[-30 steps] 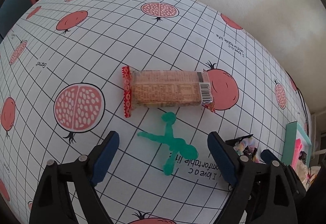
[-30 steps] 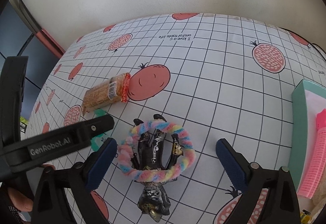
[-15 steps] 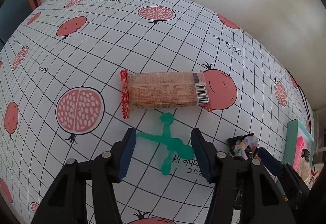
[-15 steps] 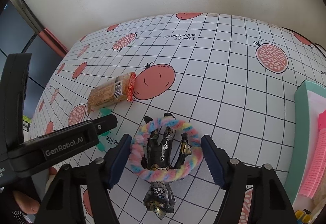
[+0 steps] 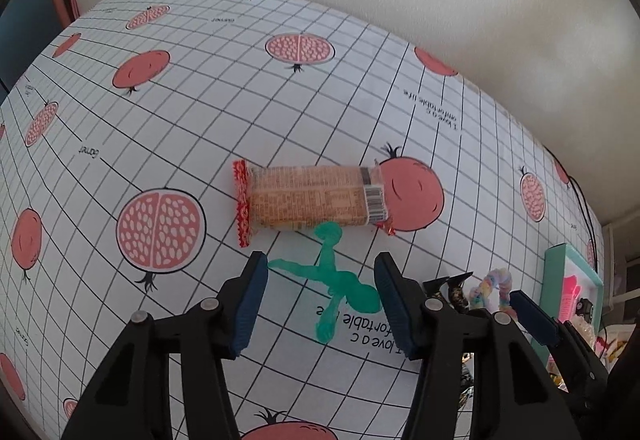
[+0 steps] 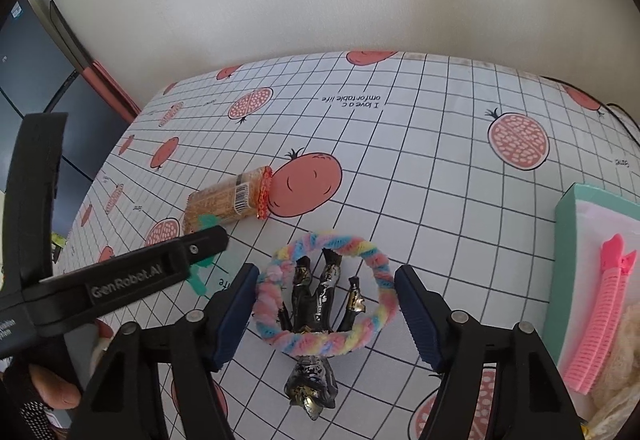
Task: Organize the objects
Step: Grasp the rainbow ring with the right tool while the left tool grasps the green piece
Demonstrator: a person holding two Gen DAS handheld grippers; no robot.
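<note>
Both of your tools sit parted over items on the desk; neither grips anything.

Your left tool (image 5: 318,300) has its jaws partly apart, straddling the flat green figure (image 5: 332,282), which lies on the pomegranate-print desk (image 5: 200,111); the pads do not touch it. The wrapped biscuit pack (image 5: 312,199) lies just beyond the figure, touching its head end. Your right tool (image 6: 324,314) has its jaws parted to either side of the pastel fuzzy ring (image 6: 326,294); the left pad (image 6: 236,314) is at or almost at the ring's edge, and contact cannot be confirmed. The ring lies over a black-and-gold figurine (image 6: 314,380). At the desk's right stands a teal tray (image 6: 564,240) containing a pink hair clip (image 6: 604,314).
</note>
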